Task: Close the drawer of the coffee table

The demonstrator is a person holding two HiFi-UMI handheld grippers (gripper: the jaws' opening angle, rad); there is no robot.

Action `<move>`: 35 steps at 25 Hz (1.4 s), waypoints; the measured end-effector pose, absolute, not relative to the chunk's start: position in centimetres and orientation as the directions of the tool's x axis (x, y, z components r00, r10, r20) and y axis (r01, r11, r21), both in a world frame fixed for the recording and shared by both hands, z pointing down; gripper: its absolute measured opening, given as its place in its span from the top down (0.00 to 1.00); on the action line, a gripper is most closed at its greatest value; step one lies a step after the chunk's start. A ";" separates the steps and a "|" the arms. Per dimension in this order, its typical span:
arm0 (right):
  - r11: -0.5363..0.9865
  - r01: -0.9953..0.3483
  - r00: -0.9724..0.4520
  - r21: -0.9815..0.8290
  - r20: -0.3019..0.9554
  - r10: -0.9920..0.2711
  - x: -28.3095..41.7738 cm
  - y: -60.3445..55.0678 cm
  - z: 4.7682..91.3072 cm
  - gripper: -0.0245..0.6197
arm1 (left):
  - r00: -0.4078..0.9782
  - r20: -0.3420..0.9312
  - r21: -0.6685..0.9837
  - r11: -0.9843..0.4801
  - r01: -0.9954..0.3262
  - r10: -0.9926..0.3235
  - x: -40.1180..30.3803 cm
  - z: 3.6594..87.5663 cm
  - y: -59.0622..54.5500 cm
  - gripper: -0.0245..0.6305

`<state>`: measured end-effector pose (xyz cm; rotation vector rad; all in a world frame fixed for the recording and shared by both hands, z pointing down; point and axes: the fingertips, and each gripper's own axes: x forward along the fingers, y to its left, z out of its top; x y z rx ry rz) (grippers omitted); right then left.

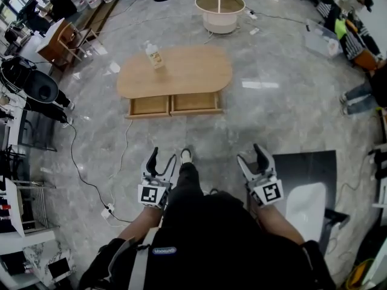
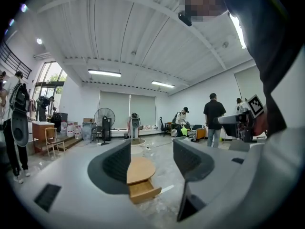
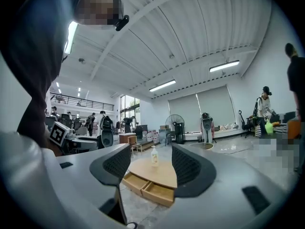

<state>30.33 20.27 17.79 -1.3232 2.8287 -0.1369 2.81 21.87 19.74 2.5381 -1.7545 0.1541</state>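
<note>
Wooden coffee table (image 1: 175,71), two drawers (image 1: 149,106) open, one bottle (image 1: 155,55); left gripper (image 1: 162,161) and right gripper (image 1: 251,159) fingers apart.

Open floor (image 1: 208,135) runs clear to the pulled-out drawers (image 1: 195,103) of the coffee table (image 1: 181,71); a cable (image 1: 72,153) trails left.

Tan wooden coffee table (image 1: 181,71), glossy grey marbled floor (image 1: 284,113), white bottle (image 1: 155,55)
</note>
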 end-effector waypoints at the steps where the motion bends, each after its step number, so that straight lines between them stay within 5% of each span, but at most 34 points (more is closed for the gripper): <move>1: 0.638 -0.767 -0.641 -0.072 0.036 -0.767 30.1 19.6 18.6 0.58 | 0.353 0.127 -0.012 -0.358 -0.934 -0.927 2.5 20.8 21.0 0.56; 18: 0.496 -0.868 -0.479 -0.032 0.319 -0.818 25.7 2.4 40.2 0.58 | 0.405 0.341 0.020 -0.424 -0.905 -0.848 -6.8 41.6 1.1 0.56; 35: 0.519 -0.852 -0.519 -0.068 0.242 -0.820 22.7 -7.6 65.5 0.58 | 0.425 0.262 0.008 -0.439 -0.899 -0.866 -7.5 66.0 -7.4 0.56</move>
